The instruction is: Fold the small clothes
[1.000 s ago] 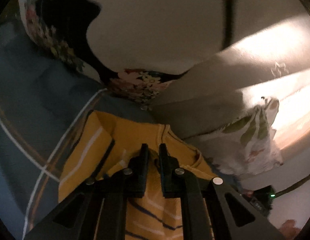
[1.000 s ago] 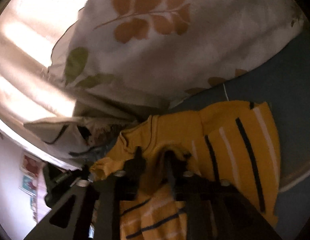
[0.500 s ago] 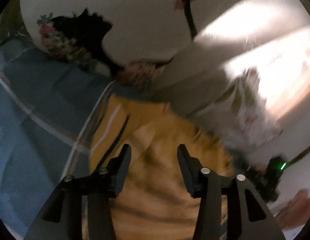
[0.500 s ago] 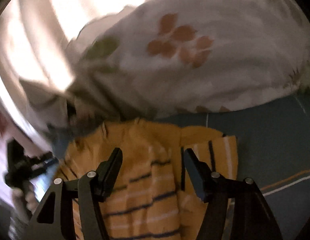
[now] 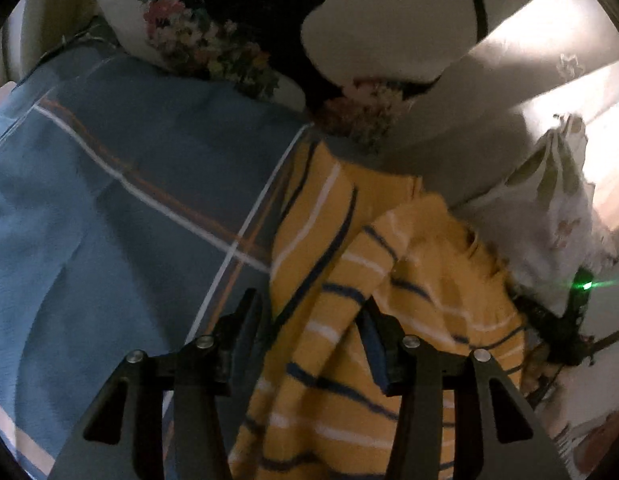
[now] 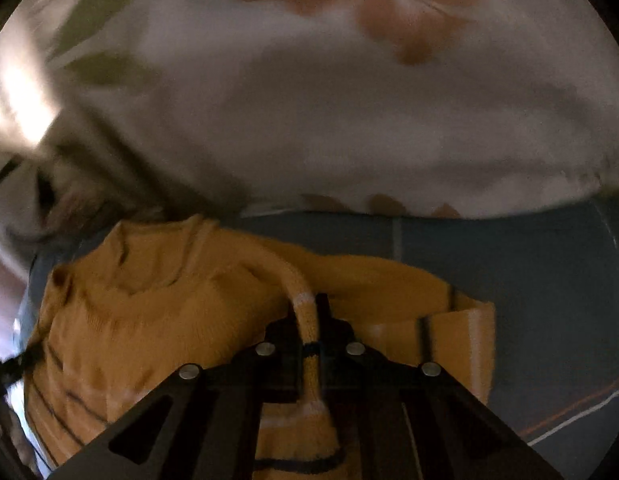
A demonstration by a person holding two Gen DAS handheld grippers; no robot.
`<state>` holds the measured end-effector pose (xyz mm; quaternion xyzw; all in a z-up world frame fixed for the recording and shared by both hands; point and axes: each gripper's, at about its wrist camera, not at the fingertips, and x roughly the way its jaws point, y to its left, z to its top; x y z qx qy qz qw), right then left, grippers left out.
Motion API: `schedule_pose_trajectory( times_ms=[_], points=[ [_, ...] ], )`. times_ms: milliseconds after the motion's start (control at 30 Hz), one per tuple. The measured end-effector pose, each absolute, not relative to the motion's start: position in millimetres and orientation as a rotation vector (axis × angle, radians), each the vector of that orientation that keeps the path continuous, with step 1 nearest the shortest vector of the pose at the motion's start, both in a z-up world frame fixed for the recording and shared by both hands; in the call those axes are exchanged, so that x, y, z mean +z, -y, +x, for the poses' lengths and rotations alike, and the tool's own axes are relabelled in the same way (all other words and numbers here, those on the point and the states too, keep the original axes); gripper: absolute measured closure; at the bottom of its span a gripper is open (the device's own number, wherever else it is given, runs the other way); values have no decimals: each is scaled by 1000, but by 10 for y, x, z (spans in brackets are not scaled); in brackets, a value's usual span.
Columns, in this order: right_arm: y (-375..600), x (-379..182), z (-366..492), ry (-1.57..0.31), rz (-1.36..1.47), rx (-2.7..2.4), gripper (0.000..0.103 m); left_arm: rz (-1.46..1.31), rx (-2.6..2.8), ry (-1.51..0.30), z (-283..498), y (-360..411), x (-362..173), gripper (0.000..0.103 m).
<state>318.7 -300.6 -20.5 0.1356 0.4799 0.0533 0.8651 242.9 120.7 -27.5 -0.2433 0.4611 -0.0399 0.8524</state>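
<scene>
A yellow knit sweater (image 5: 413,268) with navy and white stripes lies crumpled on a blue plaid bedsheet (image 5: 129,220). My left gripper (image 5: 311,316) hovers over its left part with jaws apart; striped cloth lies between and under the fingers, and the pads do not press on it. In the right wrist view the sweater (image 6: 149,312) spreads to the left. My right gripper (image 6: 309,312) is closing its jaws tight on a raised ridge of that knit, which runs up between the fingers.
A white pillow with a dark floral print (image 5: 389,20) lies behind the sweater. A leaf-print pillow (image 6: 309,100) crowds its far side. A dark device with a green light (image 5: 583,286) sits at the right. Bare sheet (image 6: 529,260) stretches to the right.
My left gripper let go of the sweater, opened and shifted left over it. My right gripper opened wide, turned, then clamped on a fold of the knit.
</scene>
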Motion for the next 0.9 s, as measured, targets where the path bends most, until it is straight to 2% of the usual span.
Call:
schedule_pose_trajectory(
  times_ms=[233,400,533,767,900],
  points=[
    [2953,-166,3158,-989,245,117,95,-219,-156,-940,2572,-568,31,56],
    [2963,-184,3135,-983,257,126,93,-25,-89,-984,2881,-262,-53,56],
    [2978,-220,3141,-979,283,139,89,77,125,-980,3128,-357,-124,56],
    [3120,-269,3135,-983,402,177,85,-85,281,-1022,3212,-900,-207,56],
    [3286,-185,3049,-960,472,164,73,-283,209,-1036,3064,-1199,-154,56]
  ],
)
